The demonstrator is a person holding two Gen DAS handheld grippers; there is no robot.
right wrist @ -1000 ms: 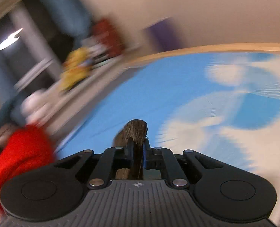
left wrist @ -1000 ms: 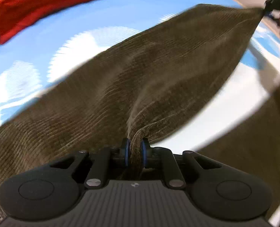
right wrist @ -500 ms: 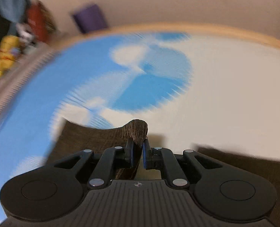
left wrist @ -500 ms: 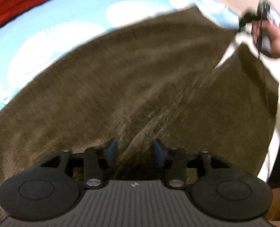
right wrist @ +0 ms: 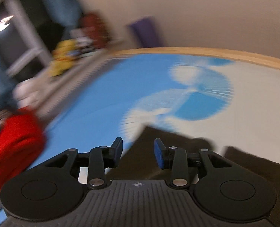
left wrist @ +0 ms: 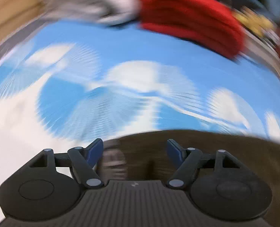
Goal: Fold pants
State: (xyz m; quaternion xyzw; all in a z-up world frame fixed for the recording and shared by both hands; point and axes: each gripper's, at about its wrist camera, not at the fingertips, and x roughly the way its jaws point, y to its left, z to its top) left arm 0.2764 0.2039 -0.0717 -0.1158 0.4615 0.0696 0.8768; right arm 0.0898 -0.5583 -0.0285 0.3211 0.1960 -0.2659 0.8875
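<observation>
**Both Hand-Held Grippers Open Above Brown Corduroy Pants**

The left hand-held gripper (left wrist: 135, 149) has its two blue-padded fingers spread wide, with nothing between them. The right hand-held gripper (right wrist: 138, 151) is likewise spread apart and holds nothing. Each unit has a black ribbed body, two round side discs and linkage arms with metal pivot pins.

The dark brown ribbed corduroy pants (left wrist: 206, 151) lie flat on the surface directly below and ahead of the left fingers, and their far edge forms a broad, gently curved line. In the right wrist view the same pants (right wrist: 149, 138) show a pointed corner just beyond the fingertips, and a second brown portion lies at lower right.

The pants rest on a smooth blue cover with white fan-shaped prints (left wrist: 121, 56), bordered by a light wooden rim (right wrist: 215, 52). A thick folded red knit garment (left wrist: 189, 17) lies at the far side of the cover, well apart from the pants. A blurred pale grey fabric heap (left wrist: 87, 1) sits beside the red garment.
</observation>
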